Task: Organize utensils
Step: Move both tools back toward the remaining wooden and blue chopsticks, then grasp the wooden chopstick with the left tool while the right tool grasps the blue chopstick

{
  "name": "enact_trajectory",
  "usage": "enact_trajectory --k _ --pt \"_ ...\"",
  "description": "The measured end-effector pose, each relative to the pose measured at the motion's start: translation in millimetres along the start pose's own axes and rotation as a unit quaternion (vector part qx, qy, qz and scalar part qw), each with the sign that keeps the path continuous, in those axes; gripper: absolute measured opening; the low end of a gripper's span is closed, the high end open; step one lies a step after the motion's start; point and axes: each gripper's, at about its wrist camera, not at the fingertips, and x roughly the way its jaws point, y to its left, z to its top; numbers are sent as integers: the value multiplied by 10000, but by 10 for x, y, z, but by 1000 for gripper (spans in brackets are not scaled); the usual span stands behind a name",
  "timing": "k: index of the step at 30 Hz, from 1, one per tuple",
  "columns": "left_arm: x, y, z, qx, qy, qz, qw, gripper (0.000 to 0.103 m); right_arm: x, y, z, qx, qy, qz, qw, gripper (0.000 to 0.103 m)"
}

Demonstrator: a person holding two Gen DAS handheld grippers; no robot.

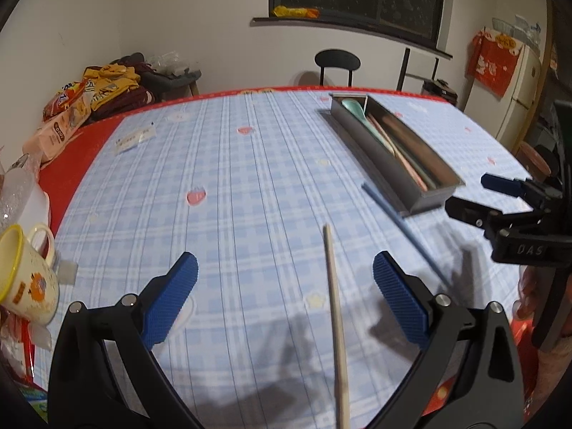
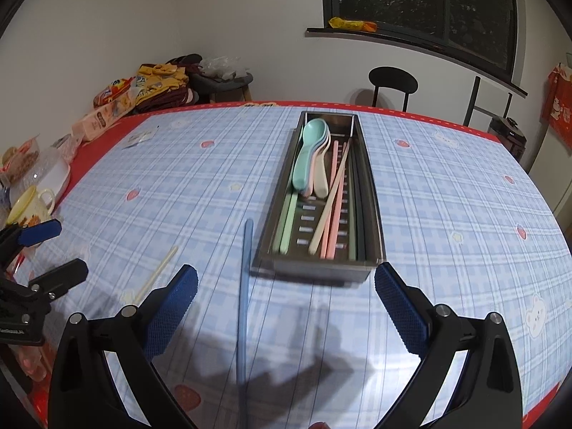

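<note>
You held both grippers spread and empty over the surface (image 2: 447, 196): the left gripper (image 1: 285, 296) straddled the beige chopstick (image 1: 334, 307), the right gripper (image 2: 286, 307) the blue chopstick (image 2: 244, 296). Each stick's long axis ran near-to-far between the fingers; the metal tray (image 2: 373, 214) lay just beyond.

A yellow-rimmed mug (image 1: 26, 279) stands at the table's left edge; snack packets (image 2: 107, 111) lie beyond; a black chair (image 2: 392, 84) waits behind.

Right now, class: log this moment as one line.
left gripper open | right gripper open | beige chopstick, blue chopstick on table | tray part-filled
</note>
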Motion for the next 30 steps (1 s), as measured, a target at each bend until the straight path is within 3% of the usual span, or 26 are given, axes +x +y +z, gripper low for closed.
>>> enact_trajectory --k 10,16,18,20,26,30 --pt "143 -135 -310 580 408 161 9974 97 115 182 -347 -854 491 -105 9951 97" --pt "203 -245 -342 962 421 290 9940 97 147 238 -363 -935 539 163 9940 97" --pt "207 -275 -345 1044 400 278 9933 97 161 263 -363 -993 543 237 9933 91" --pt "208 -303 -347 1128 364 254 9926 97 201 289 -342 -1020 630 349 9922 74" --pt "212 -349 -332 1253 328 151 9915 96 310 369 -358 -1147 761 482 9893 52" --pt "254 -362 -329 1231 443 22 9914 84 347 368 -335 -1127 779 539 9891 43"
